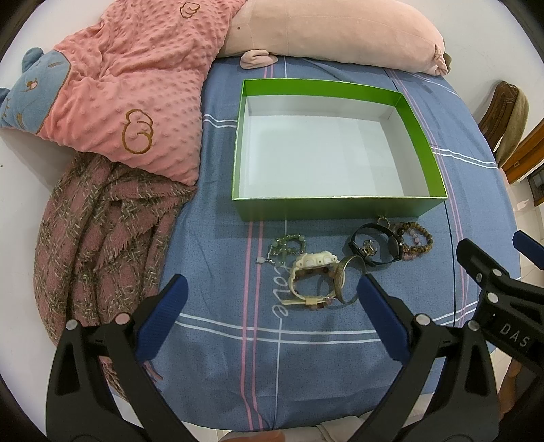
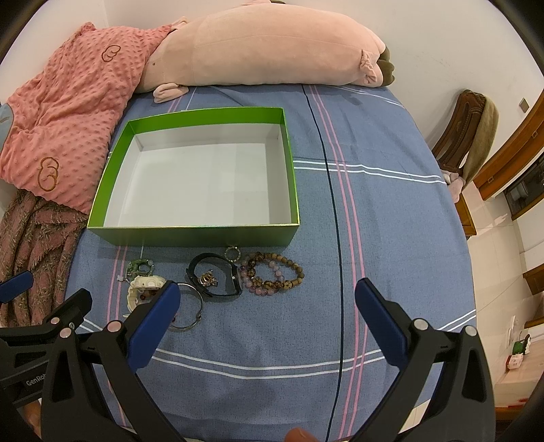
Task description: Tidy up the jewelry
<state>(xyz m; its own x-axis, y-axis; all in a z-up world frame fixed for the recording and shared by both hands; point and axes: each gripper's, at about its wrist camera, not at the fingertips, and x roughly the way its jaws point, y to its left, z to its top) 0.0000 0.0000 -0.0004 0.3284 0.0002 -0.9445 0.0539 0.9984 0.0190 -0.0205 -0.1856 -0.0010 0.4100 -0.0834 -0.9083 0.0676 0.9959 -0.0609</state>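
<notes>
An empty green box (image 1: 340, 205) with a white inside stands on the blue cloth; it also shows in the right wrist view (image 2: 193, 233). In front of it lie a green bead bracelet (image 1: 287, 250), a white watch (image 1: 311, 272), a metal bangle (image 1: 346, 278), a black watch (image 1: 374, 244) and brown bead bracelets (image 1: 414, 239). The right wrist view shows the black watch (image 2: 216, 275), the bead bracelets (image 2: 273, 275) and the bangle (image 2: 187, 306). My left gripper (image 1: 272, 285) is open just short of the white watch. My right gripper (image 2: 267, 289) is open near the bead bracelets.
A pink dotted pillow (image 1: 136, 88), a long pink plush toy (image 1: 340, 30) and a woven pink scarf (image 1: 102, 238) lie at the back and left. A wooden chair (image 2: 465, 129) stands at the right beyond the edge.
</notes>
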